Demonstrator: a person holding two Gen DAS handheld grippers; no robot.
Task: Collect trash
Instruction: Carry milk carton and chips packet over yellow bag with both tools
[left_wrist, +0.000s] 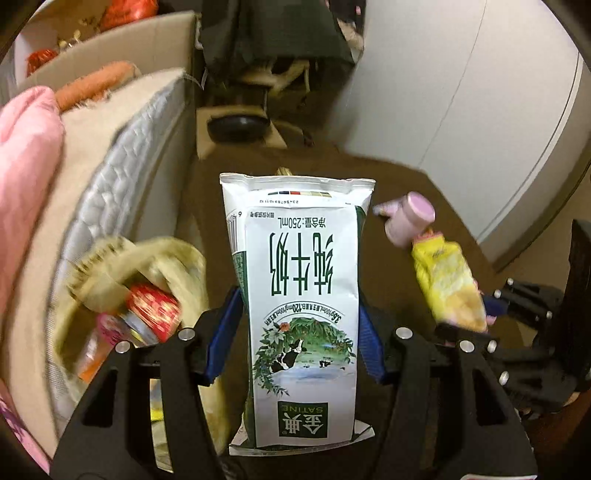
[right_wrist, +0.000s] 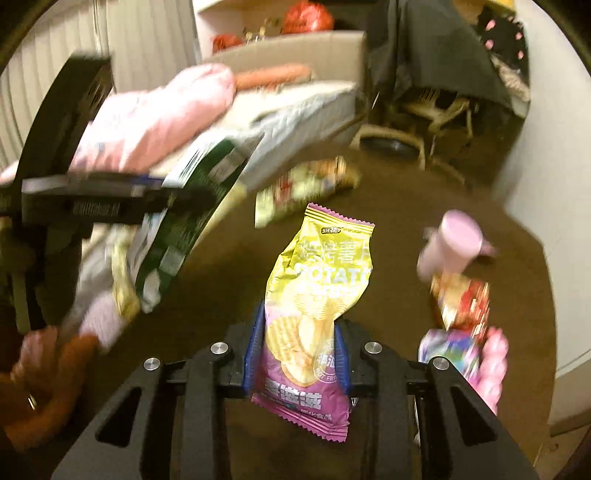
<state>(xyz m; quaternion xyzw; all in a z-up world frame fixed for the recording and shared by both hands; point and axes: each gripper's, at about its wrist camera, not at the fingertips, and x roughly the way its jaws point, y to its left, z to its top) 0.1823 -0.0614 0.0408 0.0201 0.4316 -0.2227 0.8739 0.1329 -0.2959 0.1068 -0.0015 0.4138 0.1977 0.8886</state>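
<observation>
trash first: my left gripper (left_wrist: 295, 328) pinches a milk carton (left_wrist: 299, 310) above the brown table (left_wrist: 406, 192). only the right wrist view shows wrappers (right_wrist: 458, 306) beside the right gripper (right_wrist: 297, 354), which clamps a chip bag (right_wrist: 314, 317). both grippers tilt downward; pink bottle (right_wrist: 454, 251) lies nearby.

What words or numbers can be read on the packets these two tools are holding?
White and green milk carton, seen upside down:
"纯牛奶"
"净含量:250mL"
"金典 SATINE"
The curved small print above the cow picture and the barcode digits are too small to read.

Yellow and purple crisp bag:
"POTATO", its end cut off by a fold
"薯", among large white characters too blurred to read
The bottom print is blurred.

Other wrappers on the brown table: too blurred.
</observation>
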